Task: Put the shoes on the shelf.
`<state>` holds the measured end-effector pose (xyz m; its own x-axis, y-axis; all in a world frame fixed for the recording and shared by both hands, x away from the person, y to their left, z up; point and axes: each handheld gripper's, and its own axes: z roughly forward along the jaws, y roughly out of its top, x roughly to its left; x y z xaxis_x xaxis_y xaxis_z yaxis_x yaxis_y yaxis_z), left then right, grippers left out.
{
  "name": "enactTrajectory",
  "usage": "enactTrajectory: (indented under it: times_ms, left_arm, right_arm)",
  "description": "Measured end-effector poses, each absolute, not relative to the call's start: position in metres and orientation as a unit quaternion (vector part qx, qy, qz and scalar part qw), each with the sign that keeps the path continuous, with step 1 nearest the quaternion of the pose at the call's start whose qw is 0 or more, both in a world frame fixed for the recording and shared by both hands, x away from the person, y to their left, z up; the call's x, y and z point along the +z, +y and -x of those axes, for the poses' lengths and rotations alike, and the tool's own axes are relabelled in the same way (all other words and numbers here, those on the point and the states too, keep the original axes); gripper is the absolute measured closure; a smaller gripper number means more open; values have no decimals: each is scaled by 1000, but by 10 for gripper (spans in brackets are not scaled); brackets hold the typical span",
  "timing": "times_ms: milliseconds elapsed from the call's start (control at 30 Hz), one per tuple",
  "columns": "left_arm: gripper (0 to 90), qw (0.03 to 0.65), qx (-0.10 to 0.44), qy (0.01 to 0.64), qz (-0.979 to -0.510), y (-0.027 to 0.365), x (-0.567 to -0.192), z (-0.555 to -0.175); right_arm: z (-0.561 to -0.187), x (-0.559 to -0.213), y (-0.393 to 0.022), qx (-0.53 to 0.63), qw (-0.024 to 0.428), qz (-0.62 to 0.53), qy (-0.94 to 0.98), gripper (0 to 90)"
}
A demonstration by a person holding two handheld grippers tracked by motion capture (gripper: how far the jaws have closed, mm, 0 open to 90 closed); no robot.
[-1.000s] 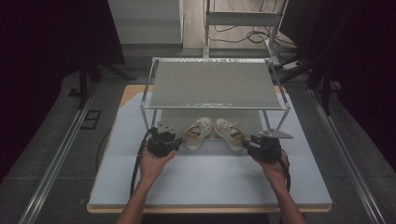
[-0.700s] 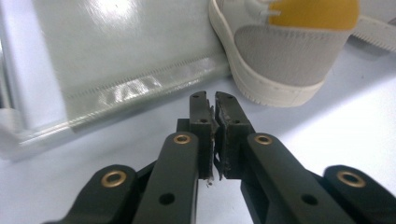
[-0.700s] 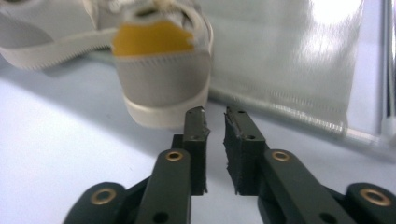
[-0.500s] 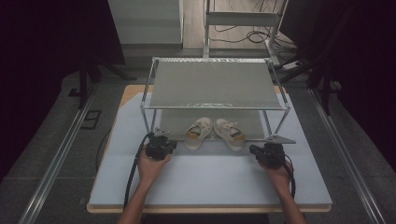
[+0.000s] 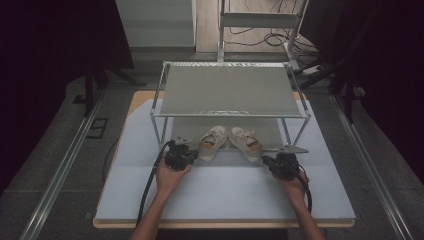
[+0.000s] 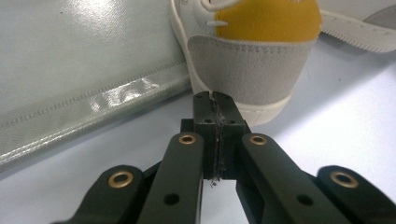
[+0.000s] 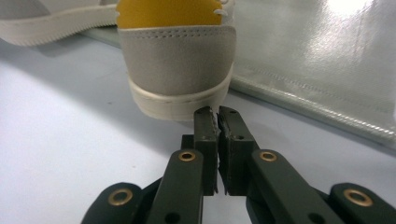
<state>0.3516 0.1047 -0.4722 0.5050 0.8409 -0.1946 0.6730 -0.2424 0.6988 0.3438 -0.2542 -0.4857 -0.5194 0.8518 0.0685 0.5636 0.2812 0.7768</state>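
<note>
A pair of white low sneakers with grey suede heels and yellow lining stands under a metal rack, heels toward me. My left gripper (image 5: 193, 155) is shut with nothing in it. In the left gripper view its tips (image 6: 215, 99) sit just short of the left sneaker's heel (image 6: 250, 70). My right gripper (image 5: 266, 160) is also shut and empty. In the right gripper view its tips (image 7: 216, 113) lie close before the right sneaker's heel (image 7: 180, 60). Seen from above, the left sneaker (image 5: 212, 142) and the right sneaker (image 5: 246, 143) lie side by side between the two grippers.
The metal rack (image 5: 232, 90) with a flat grey shelf spans the sneakers on thin legs. A shiny grey mat (image 6: 93, 70) lies under it, with its edge by the heels. The pale table (image 5: 225, 200) stretches toward me. Black cables trail from both grippers.
Both hands have sunk a little toward the table and drawn slightly back from the sneakers. The sneakers have not moved.
</note>
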Motion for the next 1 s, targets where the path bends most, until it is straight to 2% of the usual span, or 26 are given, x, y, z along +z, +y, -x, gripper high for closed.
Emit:
enactTrajectory:
  times_ms: [367,800,1000]
  left_arm:
    - [888,383,105,478,-783,98,-471,-350]
    - [879,392,85,447,-800,58,-469,-350]
    - [873,394,84,443,-801,55,-468,-348]
  right_arm:
    - [-343,-486,-246,399,169,-447,783,880]
    - [-345,-486,-212,411,143,-412,800,874]
    - [-347,-486,-206,411,142,-412,800,876]
